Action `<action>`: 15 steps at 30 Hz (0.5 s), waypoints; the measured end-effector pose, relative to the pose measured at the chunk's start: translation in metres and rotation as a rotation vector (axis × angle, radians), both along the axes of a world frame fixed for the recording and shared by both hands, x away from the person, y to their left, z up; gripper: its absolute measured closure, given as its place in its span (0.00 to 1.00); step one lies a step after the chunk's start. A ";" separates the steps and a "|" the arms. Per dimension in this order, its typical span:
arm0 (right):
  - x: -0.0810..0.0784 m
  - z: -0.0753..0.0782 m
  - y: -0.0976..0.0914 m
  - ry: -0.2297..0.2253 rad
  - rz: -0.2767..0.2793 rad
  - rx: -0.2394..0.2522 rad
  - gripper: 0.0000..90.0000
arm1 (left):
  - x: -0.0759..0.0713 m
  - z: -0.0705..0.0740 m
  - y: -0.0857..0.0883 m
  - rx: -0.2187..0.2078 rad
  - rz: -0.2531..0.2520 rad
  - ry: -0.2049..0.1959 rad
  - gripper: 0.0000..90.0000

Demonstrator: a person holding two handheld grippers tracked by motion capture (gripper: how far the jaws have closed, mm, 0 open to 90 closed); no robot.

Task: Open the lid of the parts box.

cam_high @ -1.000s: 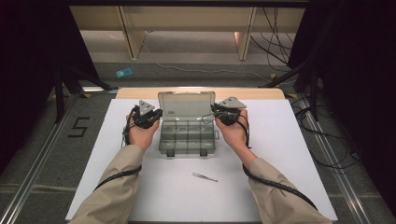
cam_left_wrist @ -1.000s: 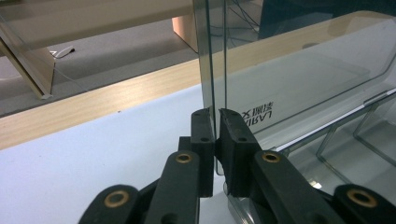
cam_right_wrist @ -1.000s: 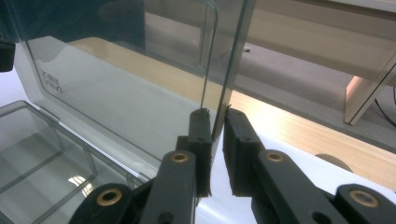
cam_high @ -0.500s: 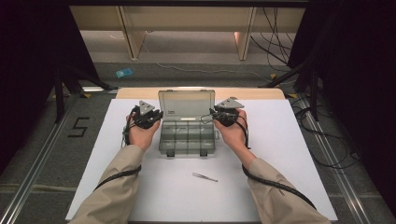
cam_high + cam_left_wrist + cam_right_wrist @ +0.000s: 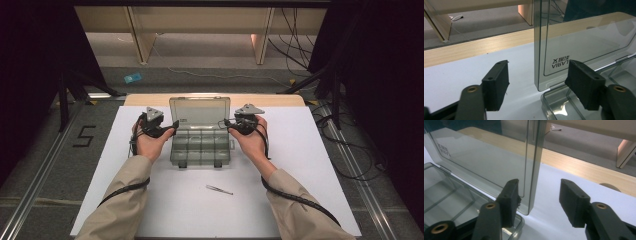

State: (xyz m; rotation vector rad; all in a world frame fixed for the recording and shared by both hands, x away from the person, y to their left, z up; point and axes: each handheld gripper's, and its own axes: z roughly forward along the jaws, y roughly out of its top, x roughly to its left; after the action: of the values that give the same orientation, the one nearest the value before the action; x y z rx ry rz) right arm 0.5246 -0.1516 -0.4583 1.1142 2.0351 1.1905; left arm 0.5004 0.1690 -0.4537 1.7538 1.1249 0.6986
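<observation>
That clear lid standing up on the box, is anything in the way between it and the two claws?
Nothing visible. The lid stands upright, and each side edge sits in the open gap of a claw: left claw, right claw. Both sets of jaws have just been opening, and their pads stand apart from the plastic.

My tongs: two, left tongs (image 5: 172, 126) and right tongs (image 5: 223, 123)
Clear compartment box (image 5: 201, 146): one, lid up
Tweezers (image 5: 219, 189): one
White sheet (image 5: 310, 165) on my bench: one
Blue scrap (image 5: 132, 78) on floor: one
</observation>
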 end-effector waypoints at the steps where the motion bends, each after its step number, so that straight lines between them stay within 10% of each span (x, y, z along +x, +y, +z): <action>1: 0.000 0.000 0.000 0.005 -0.004 0.000 0.54 | 0.000 0.000 0.000 0.006 0.002 0.000 0.36; 15: 0.011 -0.002 0.000 0.036 -0.030 -0.009 0.49 | -0.001 0.005 -0.007 0.007 -0.016 -0.002 0.34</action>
State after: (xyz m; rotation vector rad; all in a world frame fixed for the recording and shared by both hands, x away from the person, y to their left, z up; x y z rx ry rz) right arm 0.5355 -0.1519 -0.4601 1.1659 2.0412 1.1534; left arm 0.4994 0.1623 -0.4492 1.7651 1.1072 0.6954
